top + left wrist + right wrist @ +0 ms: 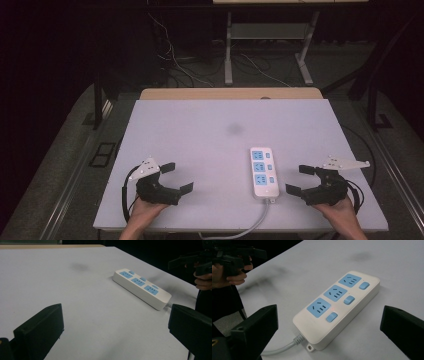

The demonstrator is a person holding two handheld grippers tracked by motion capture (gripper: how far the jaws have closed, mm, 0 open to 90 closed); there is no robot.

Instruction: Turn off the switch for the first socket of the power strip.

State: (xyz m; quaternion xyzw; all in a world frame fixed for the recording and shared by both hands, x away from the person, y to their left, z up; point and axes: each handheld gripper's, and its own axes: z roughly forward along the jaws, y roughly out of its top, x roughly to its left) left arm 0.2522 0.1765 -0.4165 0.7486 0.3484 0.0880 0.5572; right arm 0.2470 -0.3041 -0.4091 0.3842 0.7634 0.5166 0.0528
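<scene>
The power strip (263, 172) lies on the table (200, 130), between the left tongs (176, 177) and right tongs (300, 179).

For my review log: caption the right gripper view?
Open right gripper facing a white power strip on the table.

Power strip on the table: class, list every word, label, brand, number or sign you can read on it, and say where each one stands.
None can be read: the power strip bears no legible word, brand or number on its white body, blue sockets or blue switches.
A small red light glows beside the nearest socket; it is no text.
</scene>
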